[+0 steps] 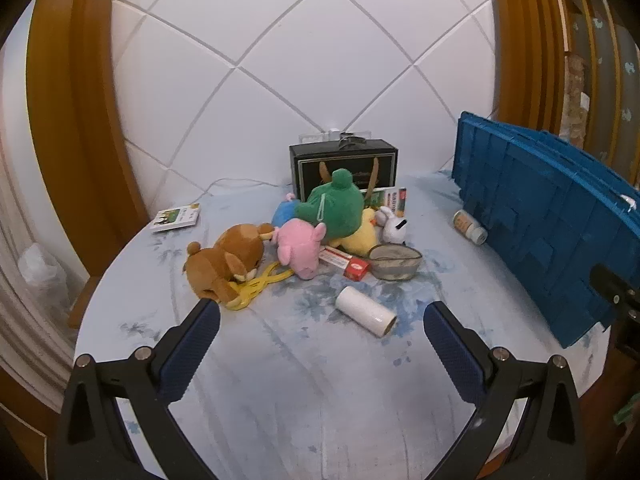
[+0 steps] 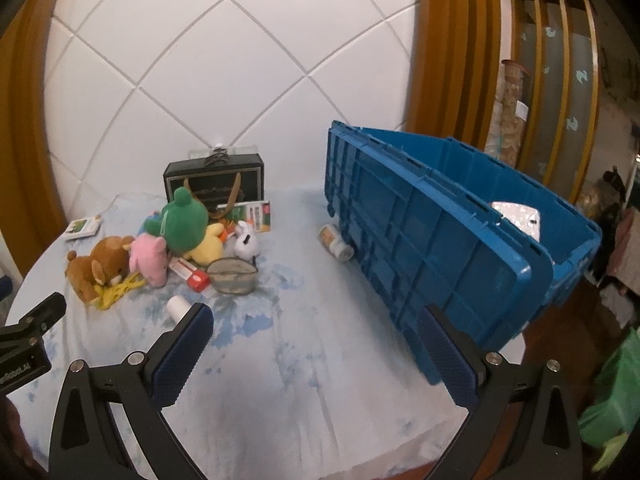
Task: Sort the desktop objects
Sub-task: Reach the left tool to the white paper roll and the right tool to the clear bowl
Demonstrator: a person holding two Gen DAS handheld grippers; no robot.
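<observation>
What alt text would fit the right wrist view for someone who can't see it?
The open right gripper hovers, holding nothing, over a pale blue cloth-covered table. A large blue crate sits to its right. At left lies a pile of plush toys, with a white roll nearer the gripper and a black box behind.

**Colours and patterns across the tabletop**

Showing pale blue with darker blue floral blotches: the tablecloth (image 1: 288, 360). Wearing deep blue, ribbed in squares: the crate (image 2: 420, 240). Piling up in green (image 1: 334, 204), pink (image 1: 300, 246), brown (image 1: 228, 260), yellow (image 1: 362, 234) and white (image 1: 394, 226): the plush toys. Lying plain white: the roll (image 1: 366, 311). Gleaming black with gold trim: the box (image 1: 344, 164). Sprawling bright yellow: the clips (image 1: 256, 286). Carrying textured dark blue: the gripper pads (image 1: 192, 356). Crossing in grey diagonal lines over white: the wall panel (image 1: 280, 60).
</observation>
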